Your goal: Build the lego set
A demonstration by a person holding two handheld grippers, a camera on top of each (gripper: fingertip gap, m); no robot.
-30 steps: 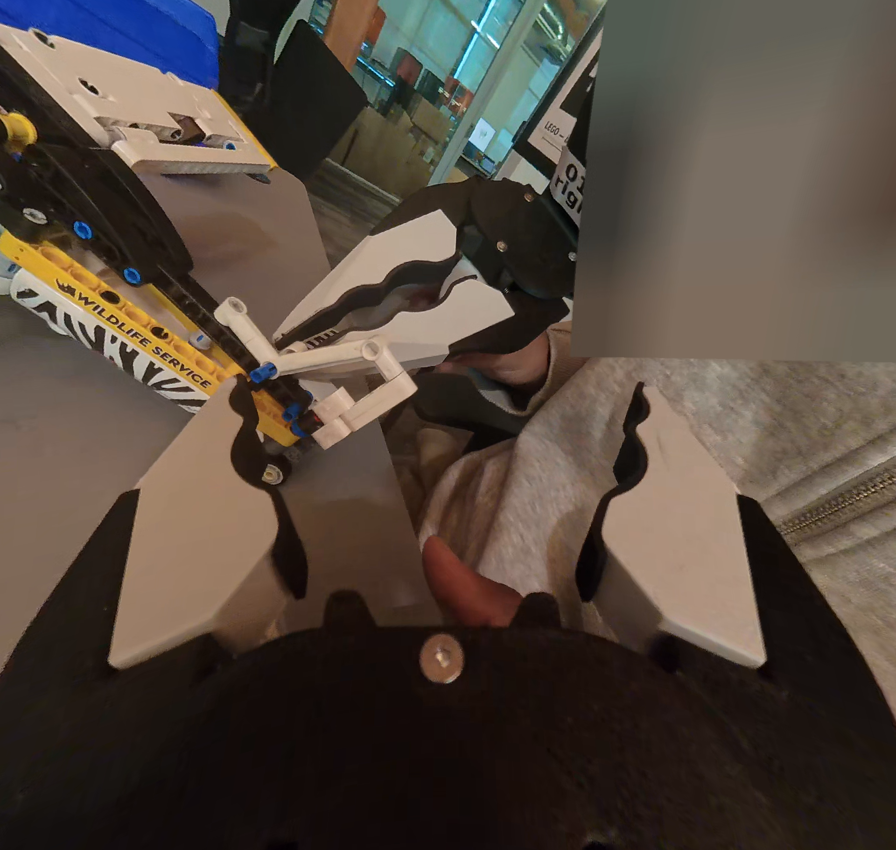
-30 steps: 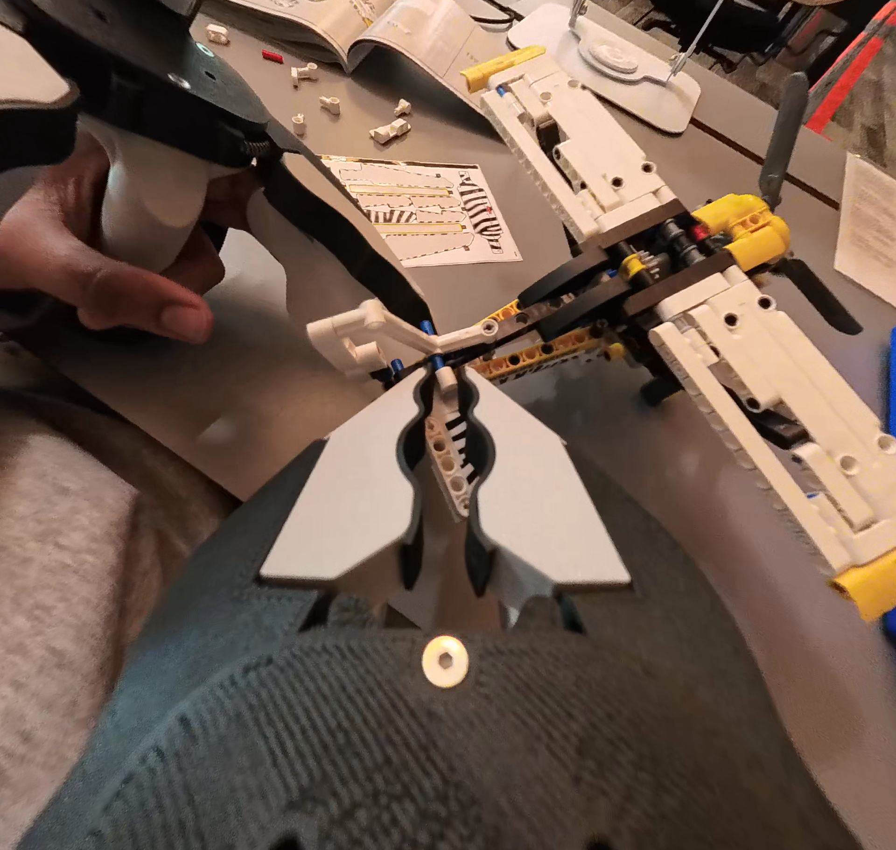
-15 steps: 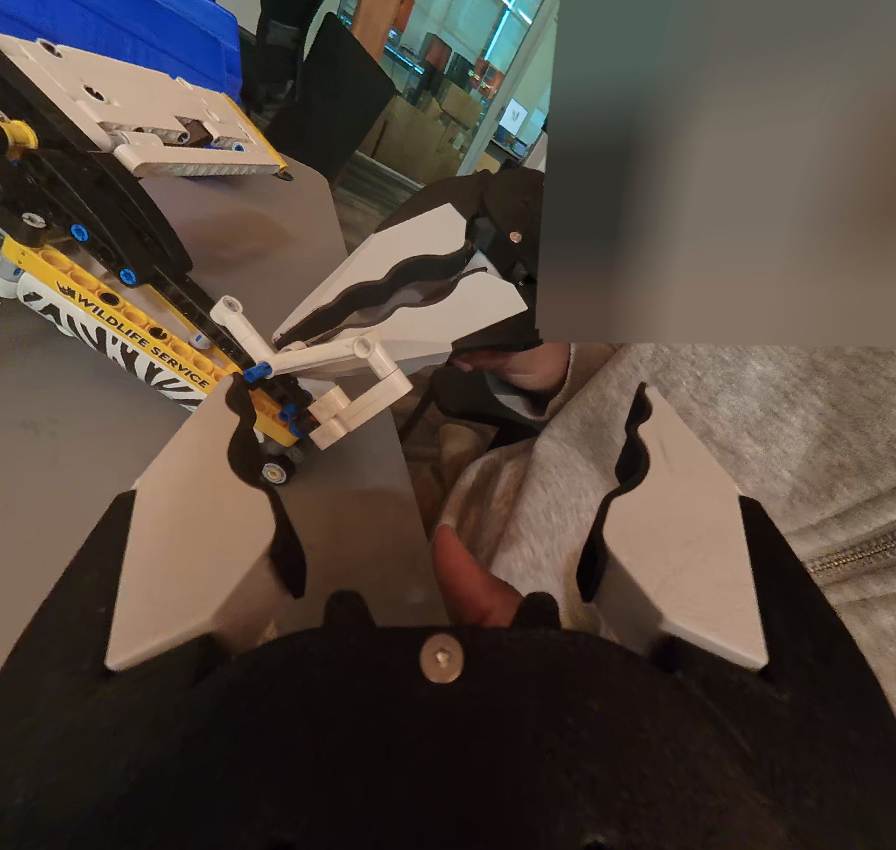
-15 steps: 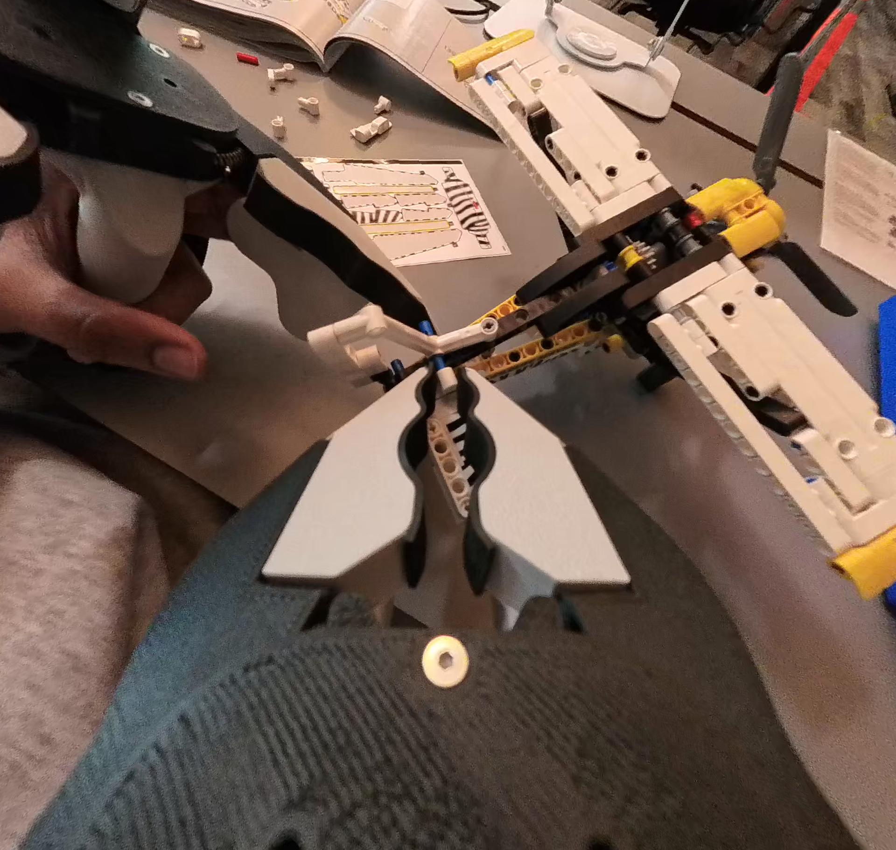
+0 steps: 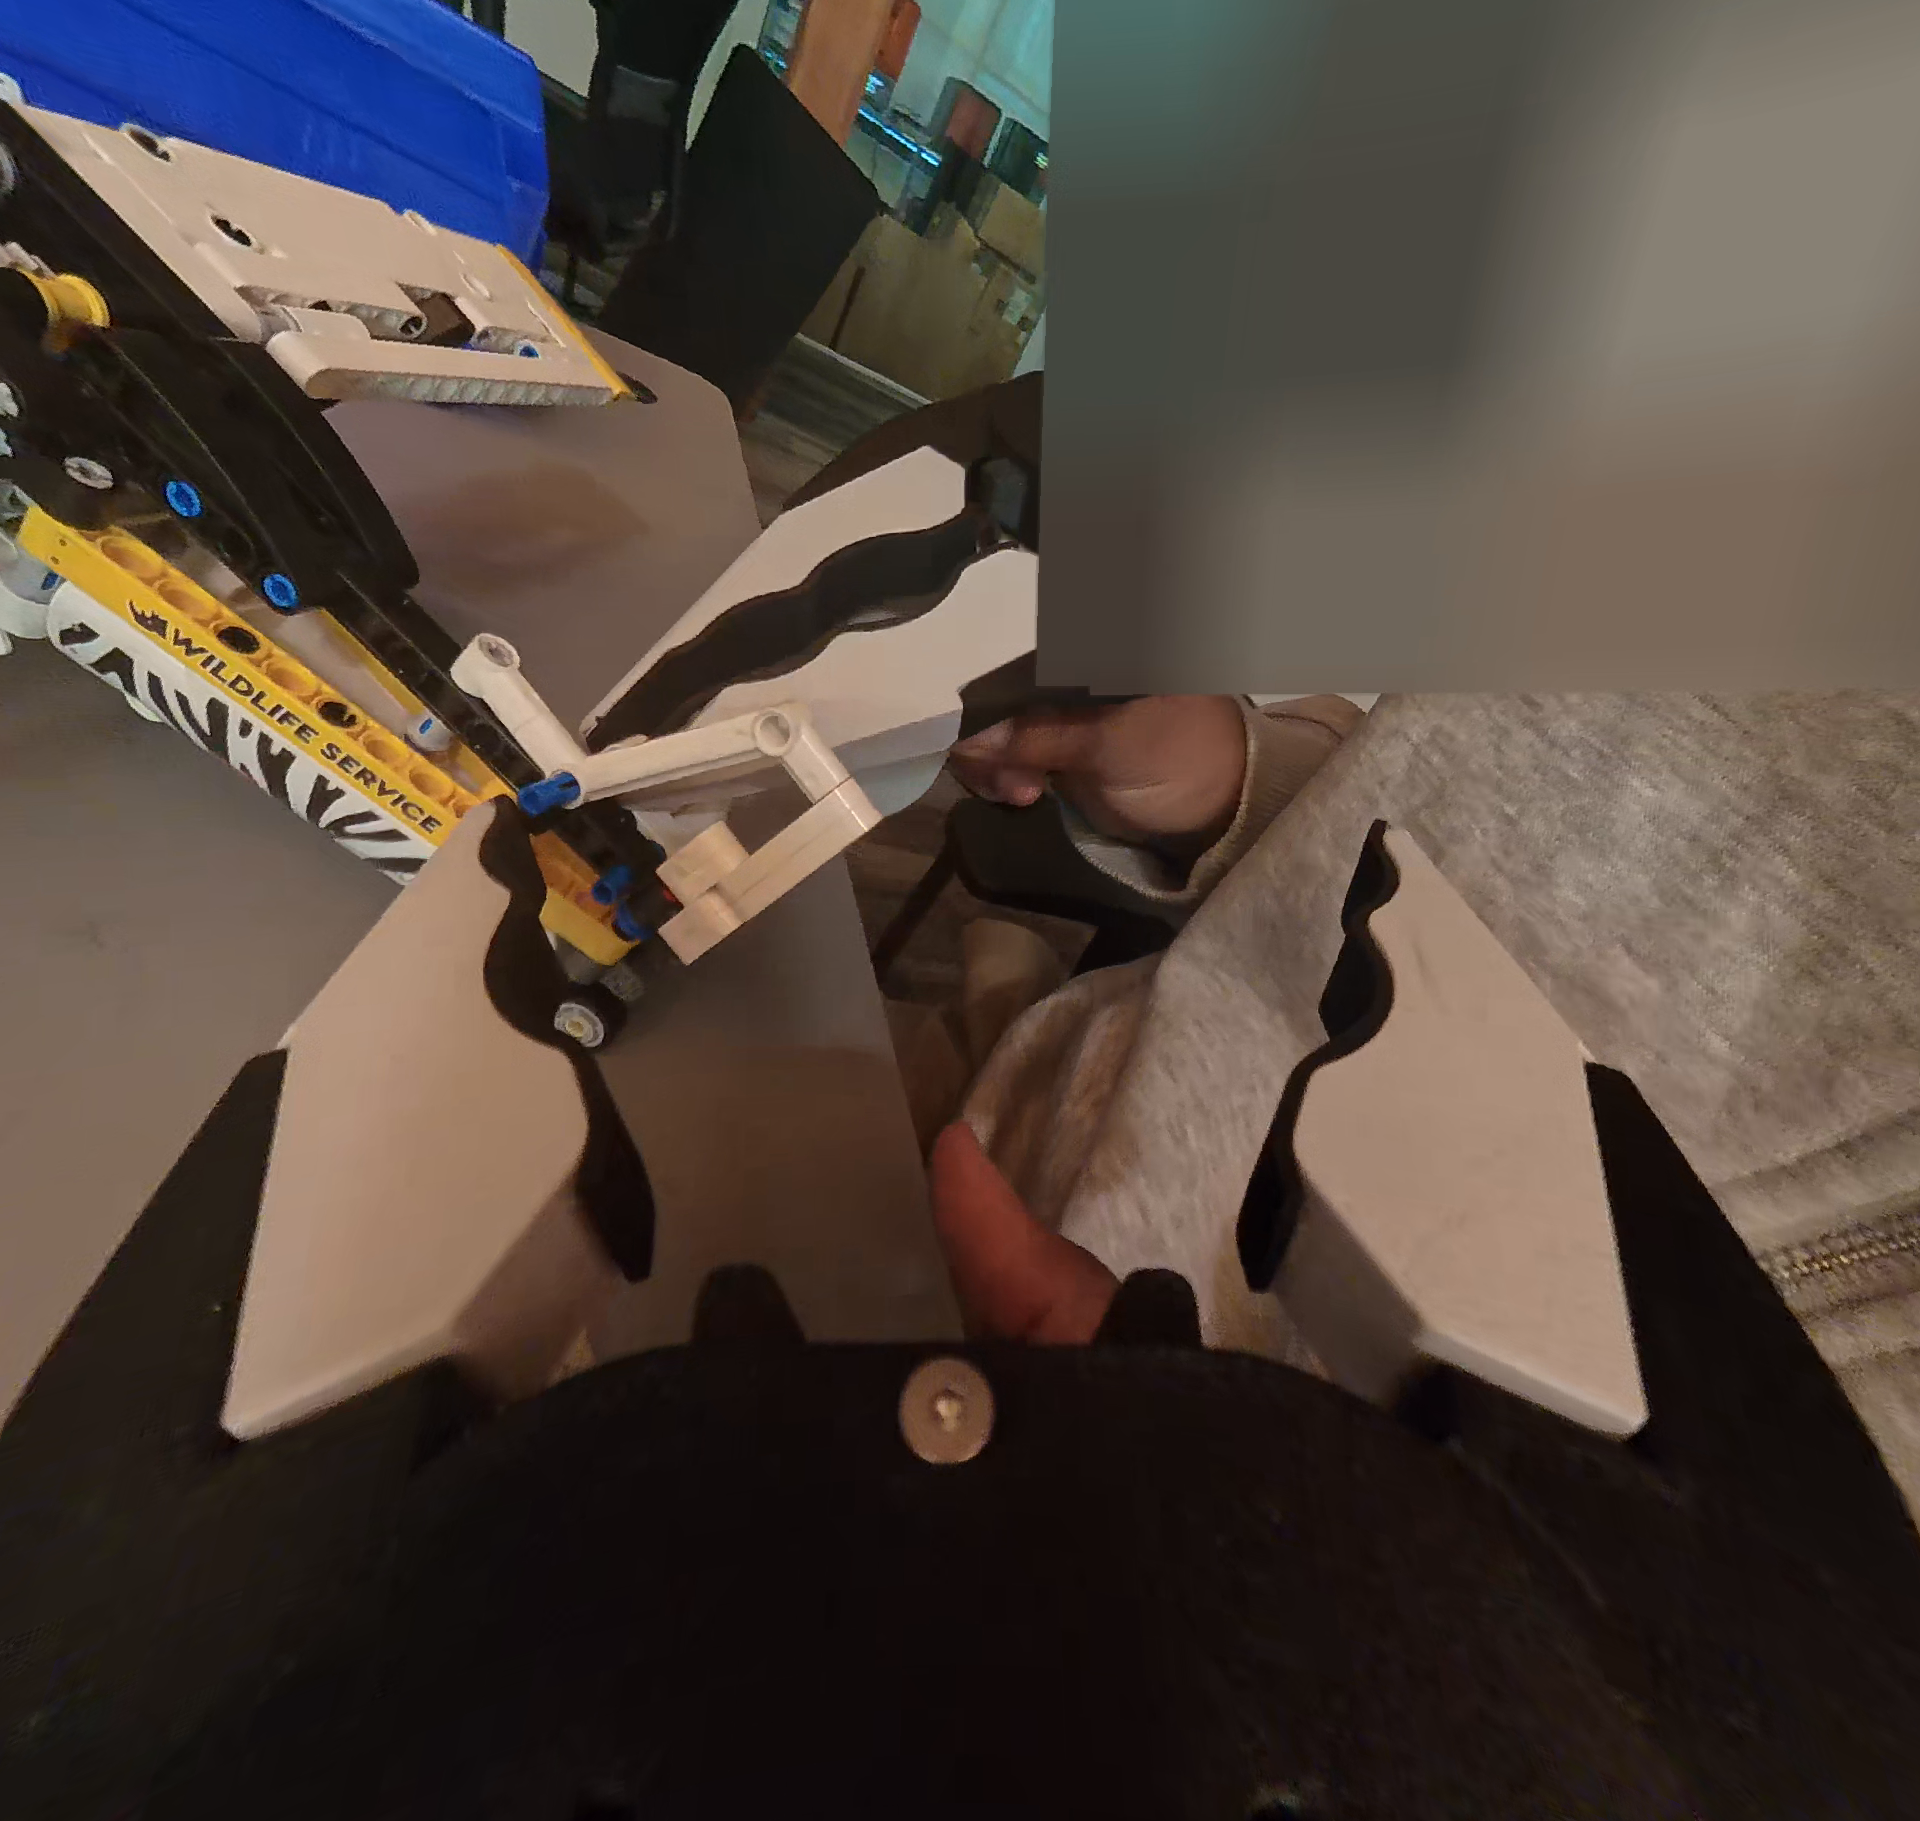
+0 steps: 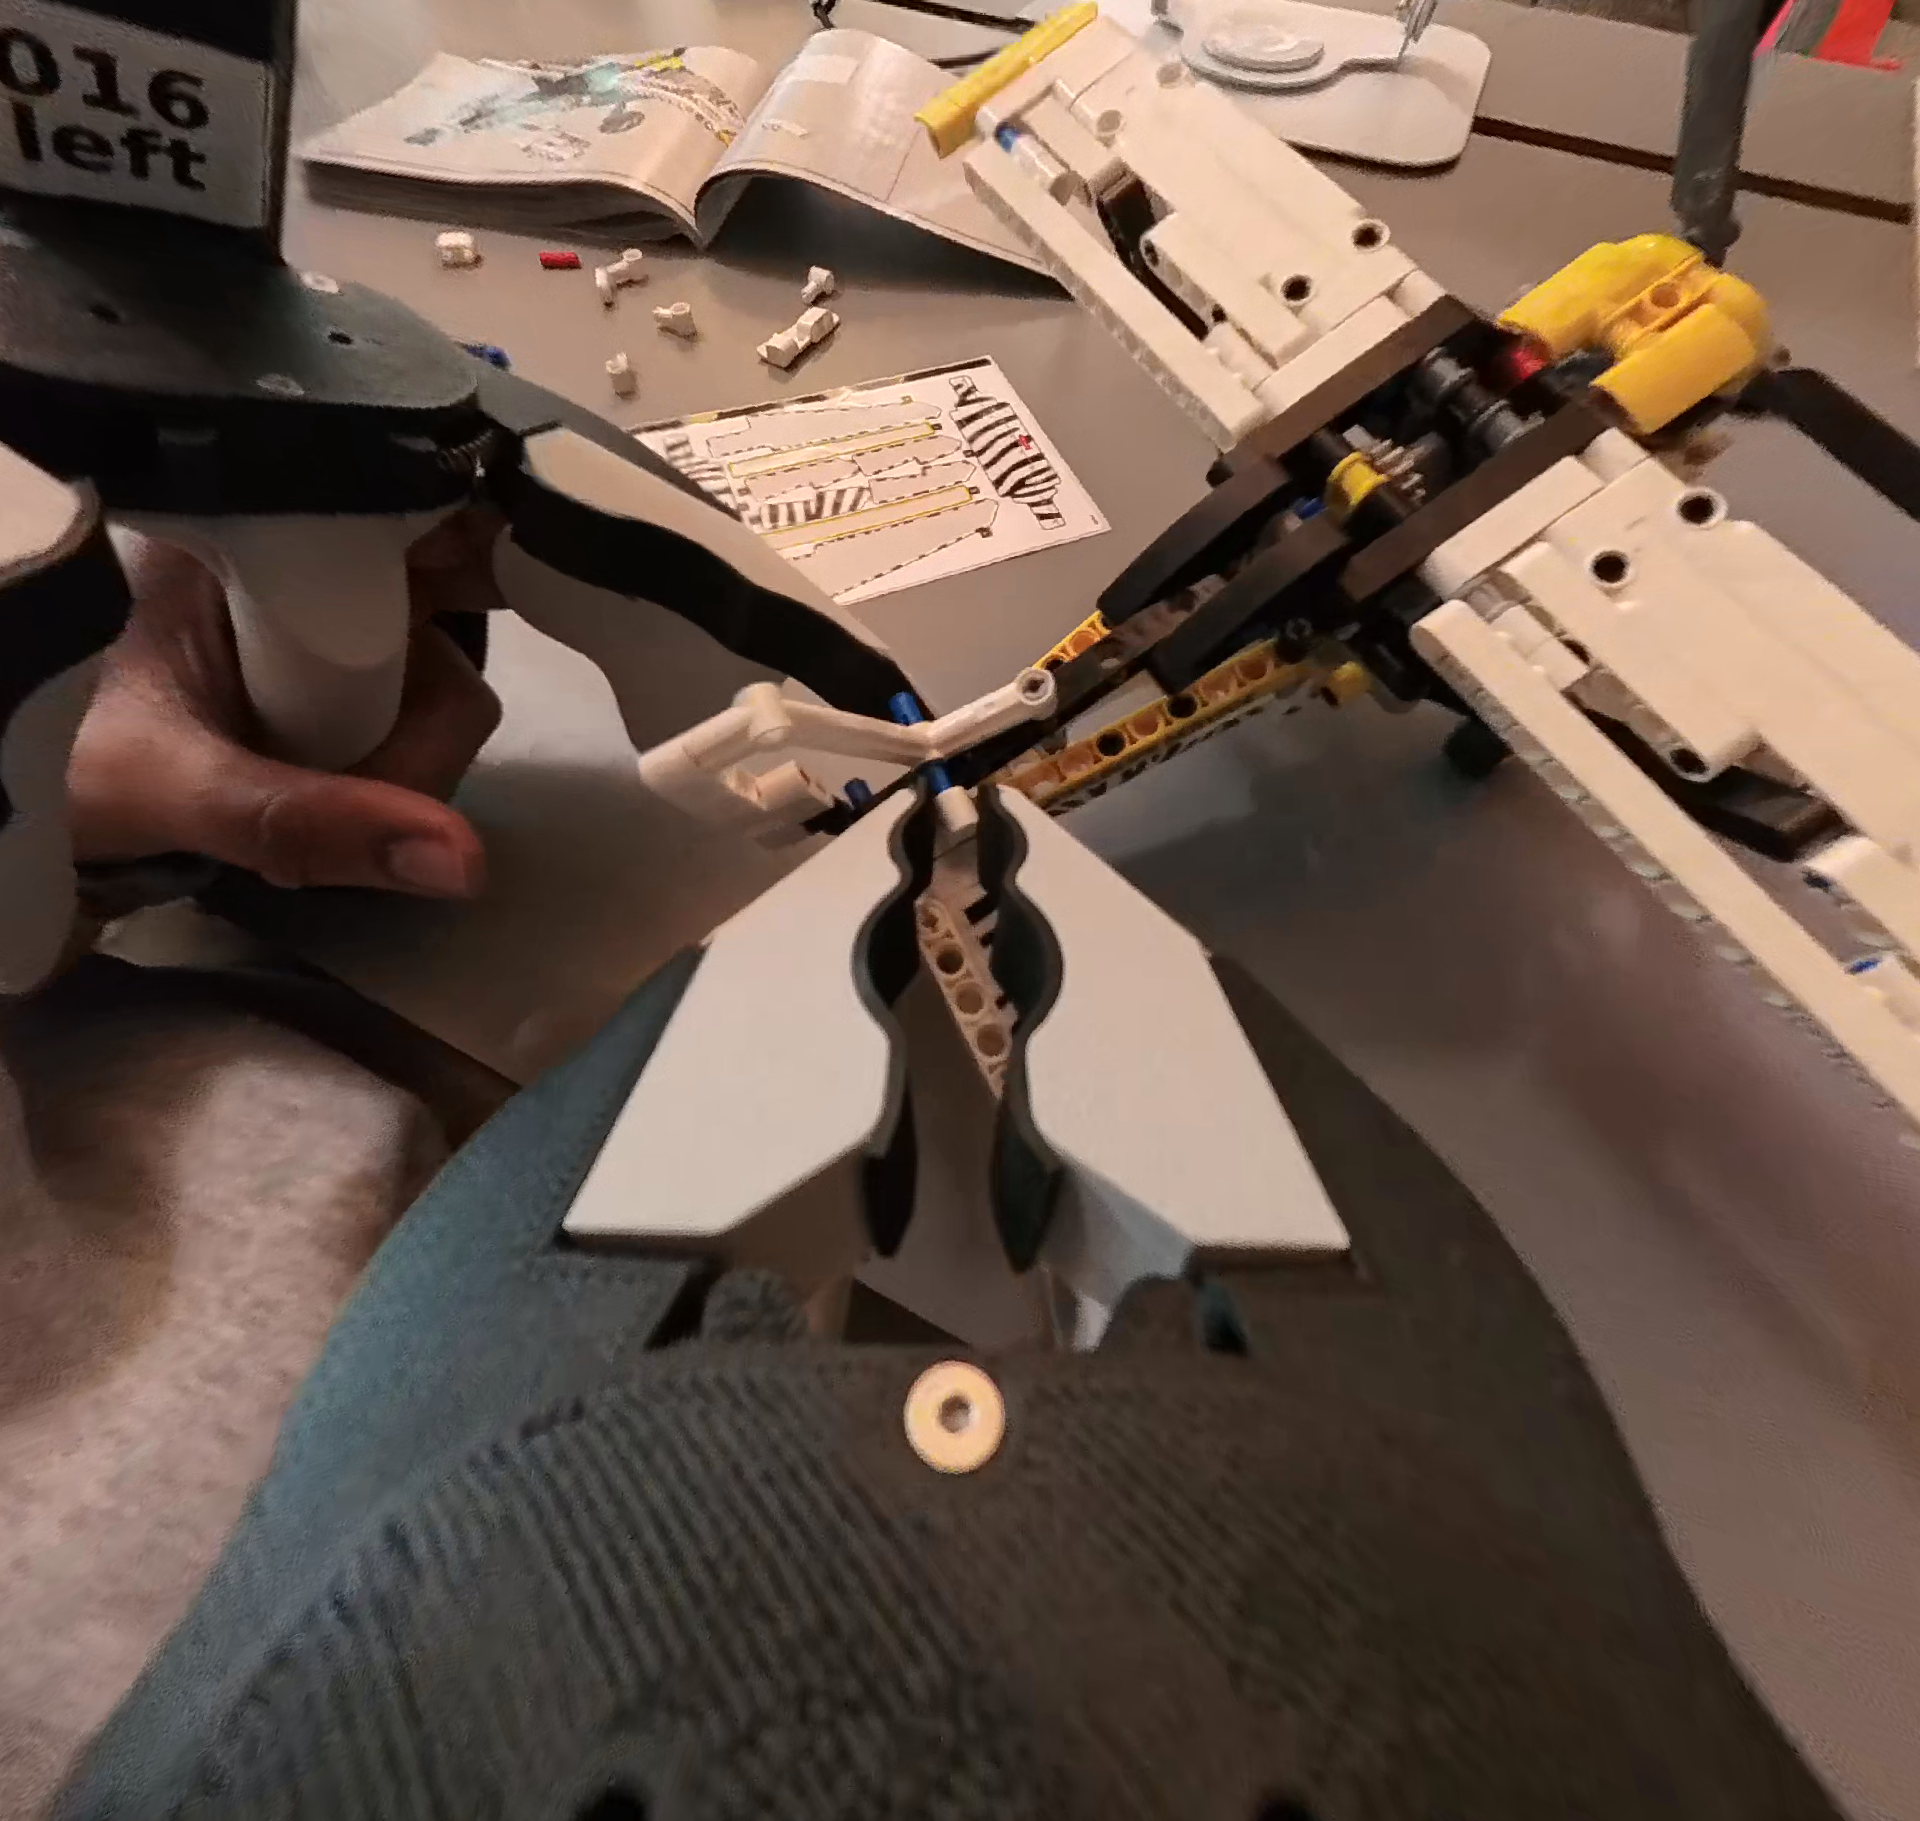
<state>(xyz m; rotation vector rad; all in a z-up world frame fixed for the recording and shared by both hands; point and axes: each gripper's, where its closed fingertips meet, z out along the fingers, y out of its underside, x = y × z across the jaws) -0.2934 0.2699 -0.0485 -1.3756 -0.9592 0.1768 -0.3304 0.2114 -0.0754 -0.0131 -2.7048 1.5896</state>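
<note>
The lego plane (image 6: 1475, 545) stands on the grey table (image 6: 1351, 992): white wings, black body, yellow nose, yellow and zebra-striped tail beams. My right gripper (image 6: 958, 815) is shut on the striped white tail beam (image 6: 961, 982), at the tail end. A bent white tail piece (image 6: 821, 727) with blue pins sits just ahead of it. My left gripper (image 5: 935, 836) is open wide and empty. Its left finger (image 5: 416, 1044) stands against the side of the tail (image 5: 592, 898). The right gripper also shows in the left wrist view (image 5: 831, 608), and the left gripper shows in the right wrist view (image 6: 717, 576).
An open instruction booklet (image 6: 644, 140), a sticker sheet (image 6: 883, 483) and several small loose pieces (image 6: 675, 317) lie beyond the tail. A white stand base (image 6: 1330, 67) is at the back. A blue bin (image 5: 260, 57) stands behind the wing. The table edge (image 5: 883, 1044) runs beside the person's lap.
Both views have shifted slightly. The right gripper stays shut on the tail beam and the left gripper stays open beside the tail.
</note>
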